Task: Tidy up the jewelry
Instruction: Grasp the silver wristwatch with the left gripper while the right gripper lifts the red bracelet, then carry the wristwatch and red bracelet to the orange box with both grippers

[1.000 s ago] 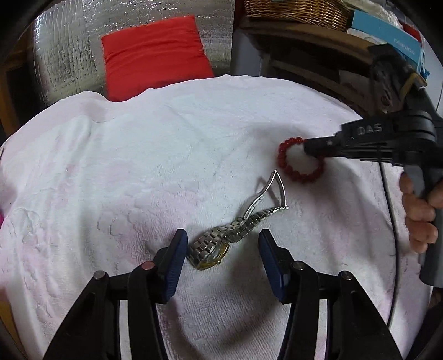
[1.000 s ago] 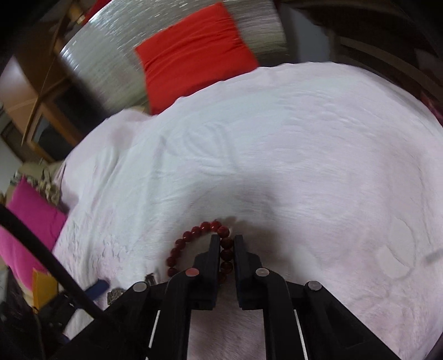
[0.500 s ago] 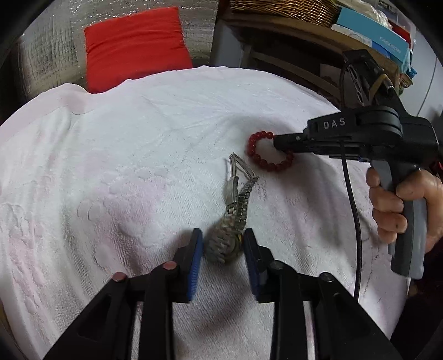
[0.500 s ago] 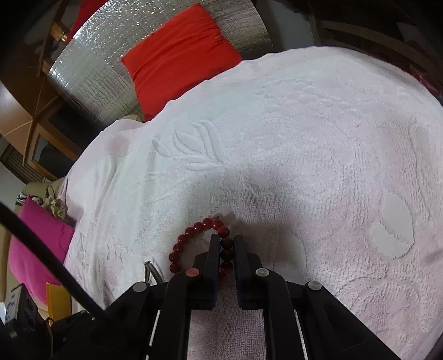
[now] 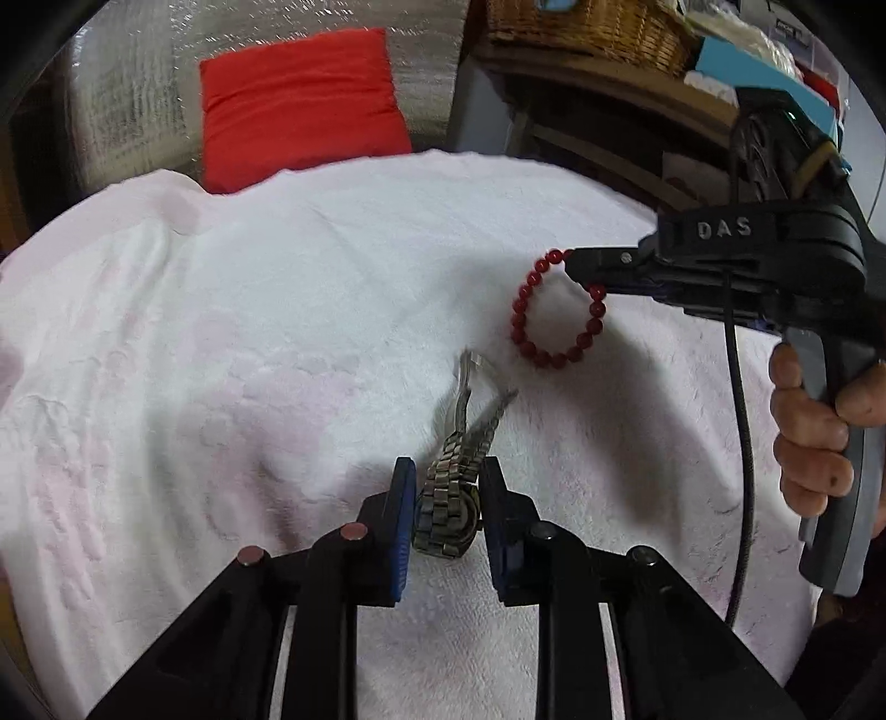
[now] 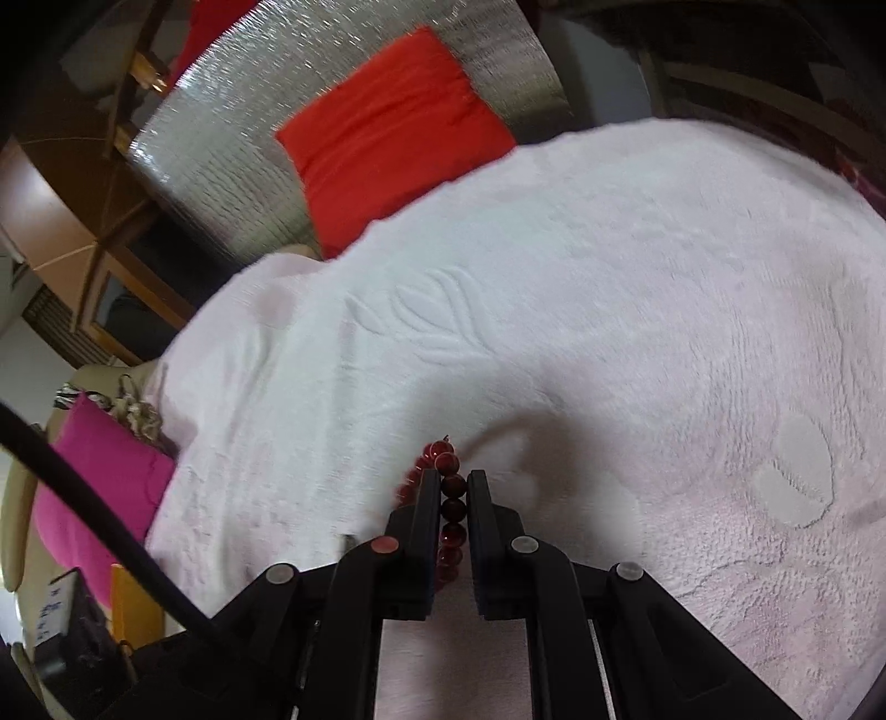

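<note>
A silver metal-link watch (image 5: pixel 446 512) sits between the blue pads of my left gripper (image 5: pixel 446 487). Its jaws are closing and the pads touch the watch on both sides. The band trails forward over the white towel (image 5: pixel 249 332). The red bead bracelet (image 5: pixel 518 327) hangs as a loop from my right gripper (image 5: pixel 576 266), a little above the towel and beyond the watch. In the right wrist view the right gripper (image 6: pixel 454 490) is shut on the bracelet (image 6: pixel 446 462), with beads lined up between its fingers.
A red cushion (image 5: pixel 299 105) leans on a silver foil panel (image 5: pixel 122 94) behind the towel. A wicker basket (image 5: pixel 587 22) and boxes stand on a wooden shelf at the back right. A person's hand (image 5: pixel 808 437) grips the right handle. A pink cushion (image 6: pixel 99 487) lies off the towel's left side.
My left gripper's jaws have narrowed from wide apart to touching the watch, whose band has swung round to trail forward. The bracelet now hangs in the air from the right gripper.
</note>
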The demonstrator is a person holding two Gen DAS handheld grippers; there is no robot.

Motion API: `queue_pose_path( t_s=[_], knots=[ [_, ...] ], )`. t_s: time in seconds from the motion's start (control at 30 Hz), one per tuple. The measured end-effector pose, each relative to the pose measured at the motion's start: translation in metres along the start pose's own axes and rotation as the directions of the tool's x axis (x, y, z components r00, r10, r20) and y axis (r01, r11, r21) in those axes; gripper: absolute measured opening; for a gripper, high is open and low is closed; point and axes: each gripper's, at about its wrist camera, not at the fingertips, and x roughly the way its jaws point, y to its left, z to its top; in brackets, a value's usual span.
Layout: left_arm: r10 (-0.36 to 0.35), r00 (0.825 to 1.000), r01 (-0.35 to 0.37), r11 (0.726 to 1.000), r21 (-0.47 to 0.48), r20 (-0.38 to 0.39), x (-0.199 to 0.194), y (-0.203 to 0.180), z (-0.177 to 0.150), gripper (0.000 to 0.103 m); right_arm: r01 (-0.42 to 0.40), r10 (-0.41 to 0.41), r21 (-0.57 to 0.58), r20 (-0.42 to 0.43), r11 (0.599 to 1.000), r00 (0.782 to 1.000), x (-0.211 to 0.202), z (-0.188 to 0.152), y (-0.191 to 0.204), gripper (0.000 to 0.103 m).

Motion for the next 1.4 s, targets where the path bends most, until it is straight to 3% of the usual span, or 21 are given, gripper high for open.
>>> queue_pose_path(
  t_s=[0.23,0.4,0.6,0.87,1.23,1.4],
  knots=[
    [0.084,0.994,-0.082,0.996,-0.027,0.073,-0.051,0.006,0.001,0.024,-0.085,0.087,-0.036,0.046,0.996,0.995,-0.03,-0.004,0.032,0.01],
    [0.208,0.972,-0.204,0.978,-0.042,0.113,-0.085,0.007,-0.007,0.024,-0.155,0.16,-0.075,0.063,0.985,0.985,-0.048,-0.012,0.062,0.01],
    [0.342,0.925,-0.33,0.939,-0.099,0.167,-0.135,0.015,-0.023,0.024,-0.234,0.244,-0.137,0.067,0.963,0.967,-0.067,-0.03,0.106,0.01],
    [0.476,0.857,-0.44,0.876,-0.198,0.199,-0.187,0.037,-0.046,0.024,-0.316,0.336,-0.216,0.062,0.924,0.94,-0.085,-0.054,0.161,0.01],
    [0.584,0.792,-0.504,0.789,-0.352,0.176,-0.249,0.068,-0.105,0.024,-0.413,0.429,-0.285,-0.005,0.865,0.903,-0.088,-0.103,0.237,0.01],
    [0.645,0.751,-0.556,0.733,-0.392,0.141,-0.278,0.082,-0.134,0.024,-0.466,0.473,-0.311,-0.058,0.828,0.879,-0.09,-0.136,0.27,0.01]
  ],
)
